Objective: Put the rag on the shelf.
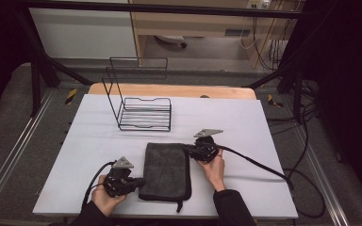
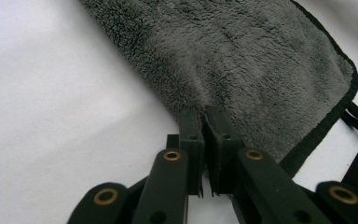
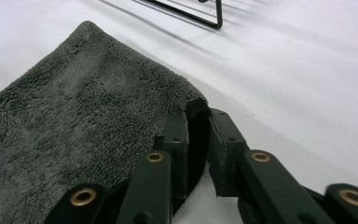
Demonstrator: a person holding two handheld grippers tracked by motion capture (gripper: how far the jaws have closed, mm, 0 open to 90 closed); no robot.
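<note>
here, low in the middle of the high view, a folded grey towel (image 1: 166,170) lies flat on the white table (image 1: 245,122), its black hanging loop trailing off the bottom edge. the left gripper (image 1: 136,181) sits at the lower left of the towel, its tips at the cloth's left edge, and the left gripper view shows its jaws pressed together on the fleecy towel (image 2: 242,60) edge at the centre of the frame, clamped on it. the right gripper (image 1: 187,149) sits at the towel's upper right corner; in the right gripper view its jaws are clenched on the rolled corner of the towel (image 3: 74,116), a fold of cloth standing up between them just right of centre. above the towel, toward the upper middle of the high view, a black wire rack (image 1: 143,113) stands on the table, well apart from both grippers; one corner of the rack (image 3: 214,18) shows at the top of the right gripper view.
</note>
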